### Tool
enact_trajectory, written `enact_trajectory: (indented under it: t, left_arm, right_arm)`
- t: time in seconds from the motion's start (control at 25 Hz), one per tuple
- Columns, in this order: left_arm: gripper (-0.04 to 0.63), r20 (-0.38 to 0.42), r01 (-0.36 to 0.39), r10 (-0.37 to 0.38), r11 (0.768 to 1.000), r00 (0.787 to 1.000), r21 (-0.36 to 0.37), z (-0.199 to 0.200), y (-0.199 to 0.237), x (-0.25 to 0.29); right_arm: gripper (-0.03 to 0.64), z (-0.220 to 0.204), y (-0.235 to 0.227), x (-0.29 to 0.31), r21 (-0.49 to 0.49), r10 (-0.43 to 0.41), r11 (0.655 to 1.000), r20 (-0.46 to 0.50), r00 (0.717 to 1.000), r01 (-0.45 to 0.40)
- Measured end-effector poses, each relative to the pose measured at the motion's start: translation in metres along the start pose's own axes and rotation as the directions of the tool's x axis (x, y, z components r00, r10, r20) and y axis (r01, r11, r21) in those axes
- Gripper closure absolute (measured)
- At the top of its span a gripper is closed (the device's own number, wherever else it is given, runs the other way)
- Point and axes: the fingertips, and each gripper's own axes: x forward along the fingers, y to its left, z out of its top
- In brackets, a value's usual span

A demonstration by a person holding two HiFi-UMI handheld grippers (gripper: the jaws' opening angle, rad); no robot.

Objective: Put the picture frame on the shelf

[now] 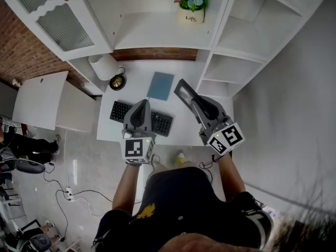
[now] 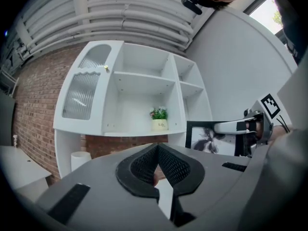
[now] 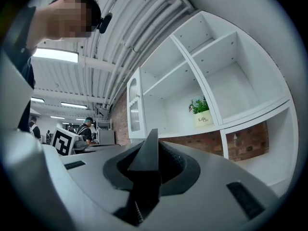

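- Step in hand, as I judge it: carrying the frame [image 1: 184, 91] to the shelf [image 1: 152, 35]; it is not yet set down.
- The right tongs [image 1: 199, 105] are clamped on the frame's edge, which stands thin and dark between the jaws in the right gripper view.
- The left tongs [image 1: 140, 105] are closed tip to tip, with nothing held.
- The frame is in the air, well short of the pot [image 1: 191, 13], below it and slightly left in the head view.
- The next move probably calls for reaching to the board that bears the pot, standing the frame upright on the bare part left of the pot, clear of its flowers, then parting the jaws.
- Count: one frame, one pot, two tongs; below the pot, one keyboard [image 1: 119, 111] and one blue pad [image 1: 160, 85].
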Motion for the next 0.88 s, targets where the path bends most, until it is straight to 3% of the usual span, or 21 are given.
enact_trajectory:
  t: [0.48, 0.76, 0.88]
  left_arm:
    - [0.577, 0.012, 0.030, -0.030, 0.999, 0.999, 0.012, 0.009, 0.026, 0.042]
    - [0.577, -0.008, 0.043, -0.043, 0.999, 0.999, 0.012, 0.004, 0.049, 0.048]
    - [0.577, 0.025, 0.036, -0.037, 0.999, 0.999, 0.016, 0.013, 0.056, 0.050]
  right_arm:
    - [0.551, 0.004, -0.005, 0.049, 0.032, 0.079, 0.996, -0.006, 0.997, -0.079]
    - [0.551, 0.009, 0.002, 0.074, 0.007, 0.100, 0.995, -0.021, 0.995, -0.100]
    - [0.551, 0.008, 0.002, 0.085, -0.014, 0.120, 0.993, -0.048, 0.992, -0.121]
